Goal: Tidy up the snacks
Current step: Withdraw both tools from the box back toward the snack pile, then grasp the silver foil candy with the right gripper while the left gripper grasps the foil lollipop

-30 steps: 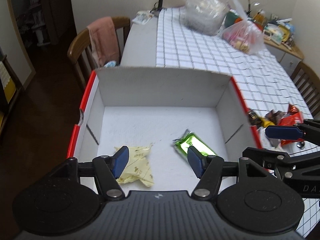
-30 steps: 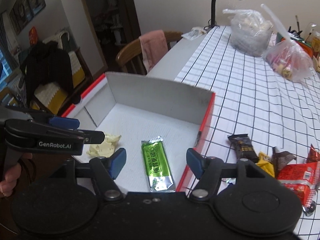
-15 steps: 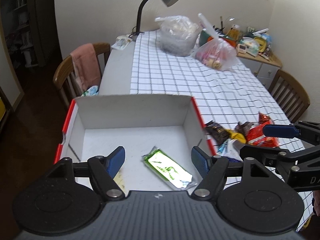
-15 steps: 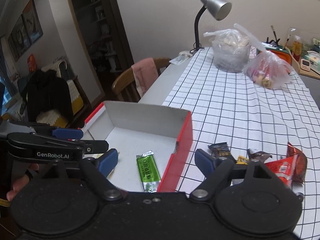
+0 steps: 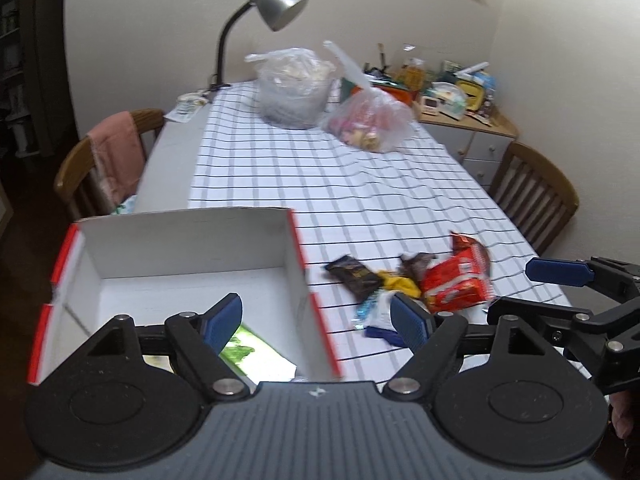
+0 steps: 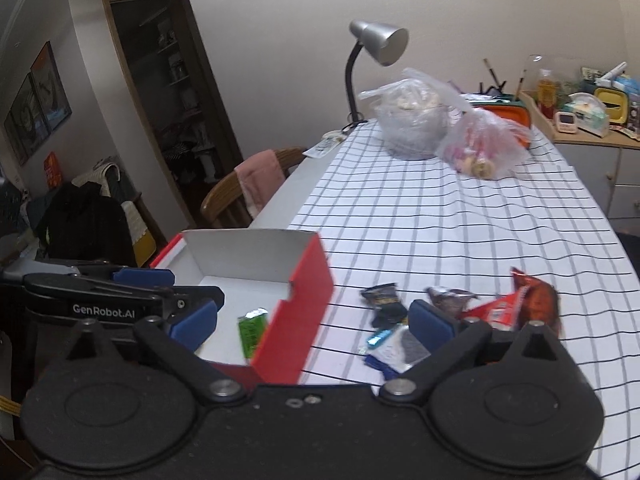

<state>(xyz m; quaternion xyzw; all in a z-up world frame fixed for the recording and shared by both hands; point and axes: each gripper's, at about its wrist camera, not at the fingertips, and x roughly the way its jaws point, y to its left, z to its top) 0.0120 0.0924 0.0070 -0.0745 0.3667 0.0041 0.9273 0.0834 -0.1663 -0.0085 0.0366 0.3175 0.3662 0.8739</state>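
Note:
A red-and-white cardboard box point(image 5: 188, 244) point(image 6: 308, 280) stands at the table's near left, with a green snack bar point(image 5: 256, 356) point(image 6: 252, 332) lying inside. Right of the box lies a loose pile of snacks: a black packet point(image 5: 354, 276) point(image 6: 382, 300), a red bag point(image 5: 458, 280) point(image 6: 512, 306), a yellow wrapper point(image 5: 400, 284) and a blue-white packet point(image 6: 400, 350). My left gripper point(image 5: 318, 322) hangs over the box's right wall, jaws opening, nothing between them. My right gripper point(image 6: 314, 322) hovers above the box's right wall and the pile, jaws opening and empty.
Two plastic bags point(image 5: 294, 88) point(image 5: 370, 120) and a grey desk lamp point(image 5: 274, 4) stand at the far end of the checked tablecloth point(image 5: 360, 184). Wooden chairs point(image 5: 104, 156) point(image 5: 534, 196) flank the table. A cluttered sideboard point(image 5: 456, 92) stands at the back right.
Both grippers have pulled back and up from the box, swung right toward the snack pile, and spread their jaws wider. The yellow wrapper in the box has dropped out of view.

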